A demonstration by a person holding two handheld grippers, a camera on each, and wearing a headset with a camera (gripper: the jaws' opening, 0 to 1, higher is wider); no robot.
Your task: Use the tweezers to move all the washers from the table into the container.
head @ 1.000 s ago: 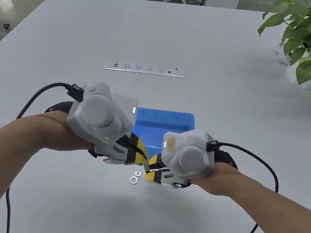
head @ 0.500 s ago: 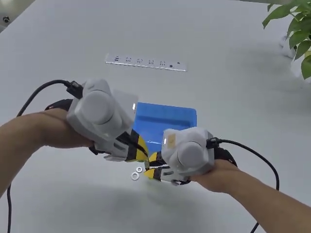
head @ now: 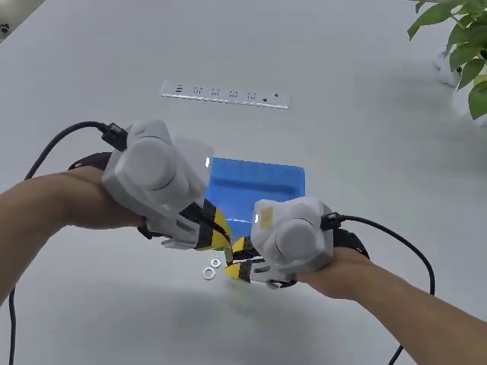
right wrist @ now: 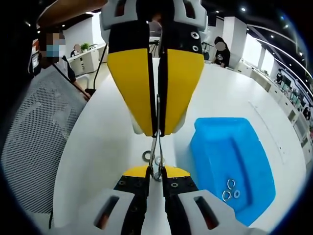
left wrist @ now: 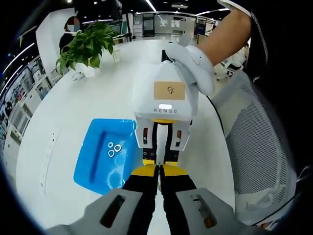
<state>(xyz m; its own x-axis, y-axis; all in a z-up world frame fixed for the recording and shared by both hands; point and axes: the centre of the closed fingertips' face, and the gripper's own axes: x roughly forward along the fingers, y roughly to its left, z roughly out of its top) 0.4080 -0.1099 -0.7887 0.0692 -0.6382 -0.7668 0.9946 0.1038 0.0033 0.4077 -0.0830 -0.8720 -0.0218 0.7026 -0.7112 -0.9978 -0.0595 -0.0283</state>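
- Left gripper (left wrist: pixel 158 170): the jaws are clenched on the tweezers (right wrist: pixel 156 146), which sit as a thin metal strip between the yellow pads.
- Right gripper (right wrist: pixel 156 173): the jaws are closed on the other end of the tweezers.
- The 2 grippers face each other tip to tip, nearly touching, just above the table (head: pixel 358 122).
- Tweezers: they bridge the short gap between the 2 sets of jaws. The legs part slightly toward the right gripper. Whether the tips hold anything cannot be told.
- Loose washers (right wrist: pixel 146 155): 2 lie flat on the table side by side, under the tweezers and just beside the right gripper's tips. They are near the container (head: pixel 259 179) but apart from it.
- Container: a blue open tray on the table, behind the grippers in the head view.
- Stored washers (left wrist: pixel 113 149): 3 lie clustered on the container floor.
- Left hand (head: pixel 87 201) and right hand (head: pixel 346 274): each grips 1 gripper body, and a black cable runs back from each unit.
- Power strip (head: pixel 224 95): it lies flat on the table beyond the container, well apart from it.
- Plant (head: pixel 456 42): it stands at the far right edge of the table.
- Chair (left wrist: pixel 254 147): a grey mesh back stands beside the table.
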